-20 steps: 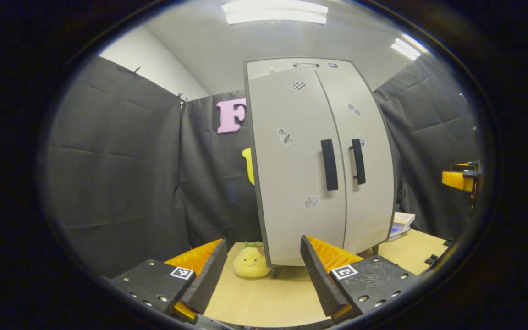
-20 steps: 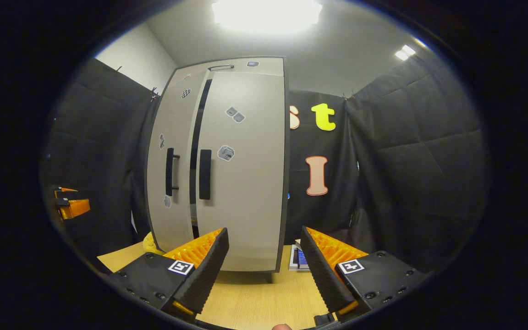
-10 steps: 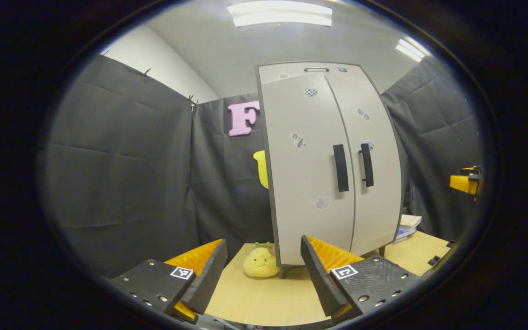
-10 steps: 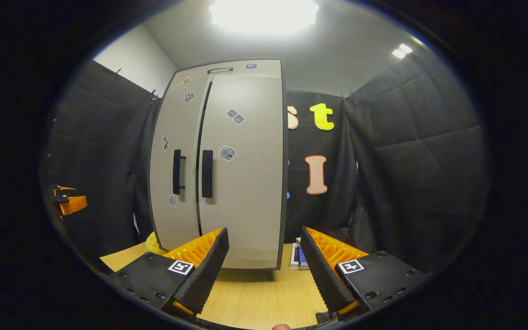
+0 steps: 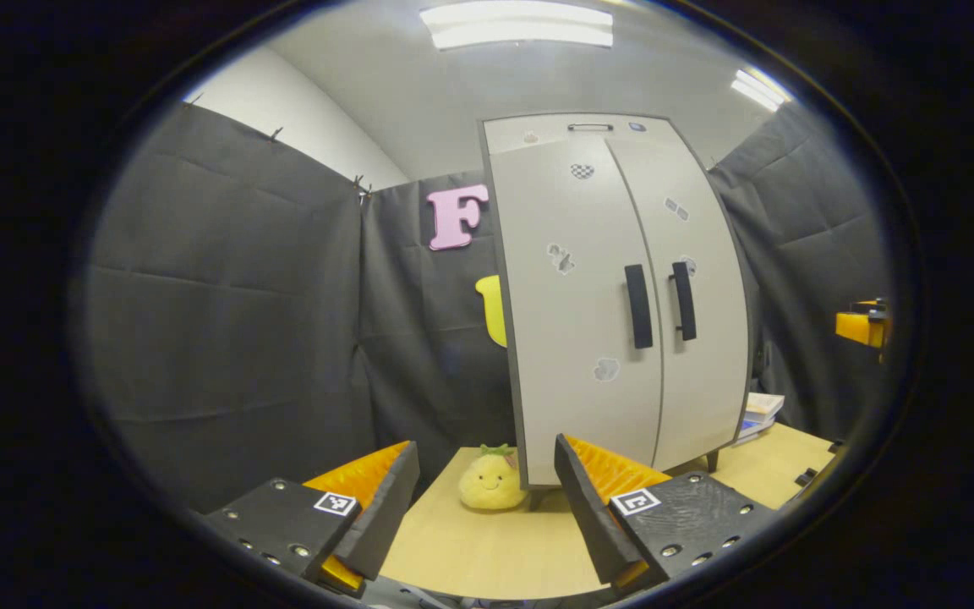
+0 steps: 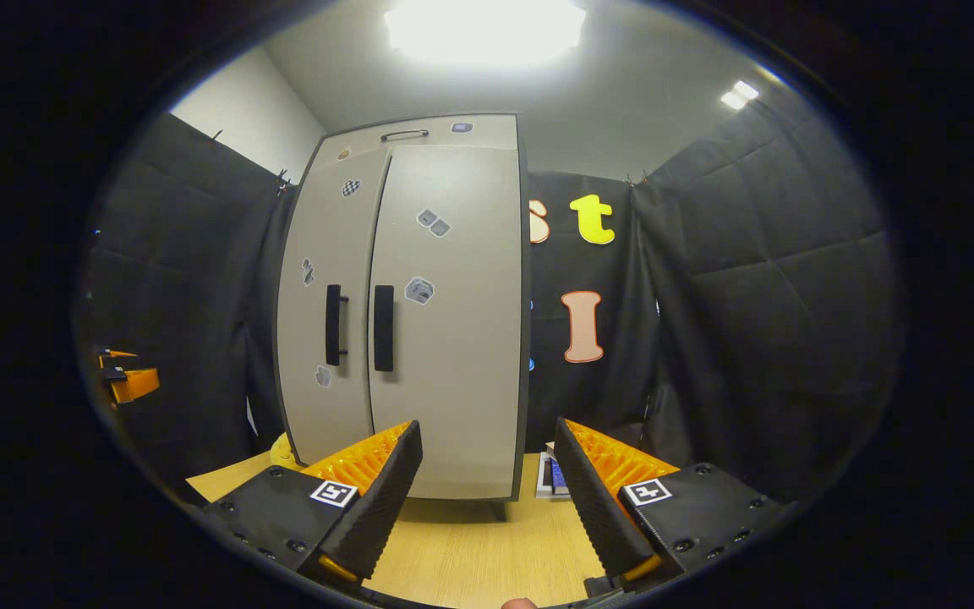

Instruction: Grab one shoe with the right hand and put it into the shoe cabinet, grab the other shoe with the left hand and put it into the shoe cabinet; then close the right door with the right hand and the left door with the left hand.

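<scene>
My right door [image 6: 453, 321] has gone from ajar to flush; a second ago a dark gap ran between it and the left door [image 6: 326, 313], half a second ago it was a thin line, and now the two meet along a plain seam; in the left gripper view the left door [image 5: 580, 313] and right door [image 5: 698, 304] sit level too, their black handles [image 5: 660, 304] side by side. Both cameras have also drawn back a little, since the shoe cabinet [image 5: 622, 288] looks smaller and more of the tabletop [image 5: 487, 550] shows in front of it.

My left gripper [image 5: 487, 516] is spread wide with nothing between its fingers, held above the tabletop and well apart from the cabinet; my right gripper [image 6: 487, 507] is likewise wide apart and empty, clear of the door it was closing; from the left gripper view I catch the other gripper off at the right edge.

The shoes I take to be inside behind the closed doors, though I cannot see them now; a yellow plush toy [image 5: 491, 482] sits by the cabinet's left foot and some books [image 5: 757, 410] lie at its right side, none of my business. I judge the task finished; all that remains is to keep both hands off the doors.
</scene>
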Action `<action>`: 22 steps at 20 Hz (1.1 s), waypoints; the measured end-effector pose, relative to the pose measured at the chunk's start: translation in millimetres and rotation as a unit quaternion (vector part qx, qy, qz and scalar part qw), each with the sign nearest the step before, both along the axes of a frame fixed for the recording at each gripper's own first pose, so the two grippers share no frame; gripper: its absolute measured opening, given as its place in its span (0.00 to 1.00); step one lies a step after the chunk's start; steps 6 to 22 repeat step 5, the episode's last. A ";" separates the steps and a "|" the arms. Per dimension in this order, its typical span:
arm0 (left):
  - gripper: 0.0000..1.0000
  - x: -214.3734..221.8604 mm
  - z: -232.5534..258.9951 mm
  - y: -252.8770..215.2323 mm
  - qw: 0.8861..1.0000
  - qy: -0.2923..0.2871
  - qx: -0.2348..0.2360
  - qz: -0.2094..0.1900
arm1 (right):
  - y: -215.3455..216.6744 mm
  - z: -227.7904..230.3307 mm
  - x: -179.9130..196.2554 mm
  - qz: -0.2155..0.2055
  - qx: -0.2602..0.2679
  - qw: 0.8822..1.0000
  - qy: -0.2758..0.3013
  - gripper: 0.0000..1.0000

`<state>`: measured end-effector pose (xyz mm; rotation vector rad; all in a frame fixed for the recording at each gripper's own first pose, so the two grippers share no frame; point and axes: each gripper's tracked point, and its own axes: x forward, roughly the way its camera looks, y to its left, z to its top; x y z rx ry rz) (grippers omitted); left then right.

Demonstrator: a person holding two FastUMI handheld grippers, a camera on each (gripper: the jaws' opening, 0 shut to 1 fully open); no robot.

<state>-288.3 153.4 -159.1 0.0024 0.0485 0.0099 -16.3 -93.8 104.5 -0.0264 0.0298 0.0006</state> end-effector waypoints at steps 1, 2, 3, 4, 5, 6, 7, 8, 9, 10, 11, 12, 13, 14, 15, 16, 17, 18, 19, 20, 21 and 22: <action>0.93 -0.8 -0.5 1.6 1.000 0.000 0.000 0.001 | 1.2 0.1 -0.6 0.000 0.000 1.000 0.000 0.98; 0.93 -0.7 -0.1 3.3 1.000 -0.001 0.001 0.003 | 2.3 -0.6 -0.6 0.000 0.000 1.000 0.001 0.98; 0.91 0.0 0.0 4.9 1.000 -0.002 0.001 0.004 | 2.5 -0.5 -0.7 0.000 0.001 1.000 0.002 0.98; 0.92 0.8 0.1 5.6 1.000 -0.002 0.002 0.005 | 2.3 -0.6 0.4 -0.001 0.000 1.000 0.002 0.95; 0.92 0.9 -0.4 6.1 1.000 -0.002 0.002 0.006 | 2.3 0.2 0.5 -0.002 0.000 1.000 0.001 0.98; 0.92 0.9 -0.4 6.1 1.000 -0.002 0.002 0.006 | 2.3 0.2 0.5 -0.002 0.000 1.000 0.001 0.98; 0.92 0.9 -0.4 6.1 1.000 -0.002 0.002 0.006 | 2.3 0.2 0.5 -0.002 0.000 1.000 0.001 0.98; 0.92 0.9 -0.4 6.1 1.000 -0.002 0.002 0.006 | 2.3 0.2 0.5 -0.002 0.000 1.000 0.001 0.98; 0.92 0.9 -0.4 6.1 1.000 -0.002 0.002 0.006 | 2.3 0.2 0.5 -0.002 0.000 1.000 0.001 0.98; 0.92 0.9 -0.4 6.1 1.000 -0.002 0.002 0.006 | 2.3 0.2 0.5 -0.002 0.000 1.000 0.001 0.98; 0.92 0.9 -0.4 6.1 1.000 -0.002 0.002 0.006 | 2.3 0.2 0.5 -0.002 0.000 1.000 0.001 0.98; 0.92 0.9 -0.4 6.1 1.000 -0.002 0.002 0.006 | 2.3 0.2 0.5 -0.002 0.000 1.000 0.001 0.98; 0.92 0.9 -0.4 6.1 1.000 -0.002 0.002 0.006 | 2.3 0.2 0.5 -0.002 0.000 1.000 0.001 0.98; 0.92 0.9 -0.4 6.1 1.000 -0.002 0.002 0.006 | 2.3 0.2 0.5 -0.002 0.000 1.000 0.001 0.98; 0.92 0.9 -0.4 6.1 1.000 -0.002 0.002 0.006 | 2.3 0.2 0.5 -0.002 0.000 1.000 0.001 0.98; 0.92 0.9 -0.4 6.1 1.000 -0.002 0.002 0.006 | 2.3 0.2 0.5 -0.002 0.000 1.000 0.001 0.98; 0.92 0.9 -0.4 6.1 1.000 -0.002 0.002 0.006 | 2.3 0.2 0.5 -0.002 0.000 1.000 0.001 0.98; 0.92 0.9 -0.4 6.1 1.000 -0.002 0.002 0.006 | 2.3 0.2 0.5 -0.002 0.000 1.000 0.001 0.98; 0.92 0.9 -0.4 6.1 1.000 -0.002 0.002 0.006 | 2.3 0.2 0.5 -0.002 0.000 1.000 0.001 0.98; 0.92 0.9 -0.4 6.1 1.000 -0.002 0.002 0.006 | 2.3 0.2 0.5 -0.002 0.000 1.000 0.001 0.98; 0.92 0.9 -0.4 6.1 1.000 -0.002 0.002 0.006 | 2.3 0.2 0.5 -0.002 0.000 1.000 0.001 0.98; 0.92 0.9 -0.4 6.1 1.000 -0.002 0.002 0.006 | 2.3 0.2 0.5 -0.002 0.000 1.000 0.001 0.98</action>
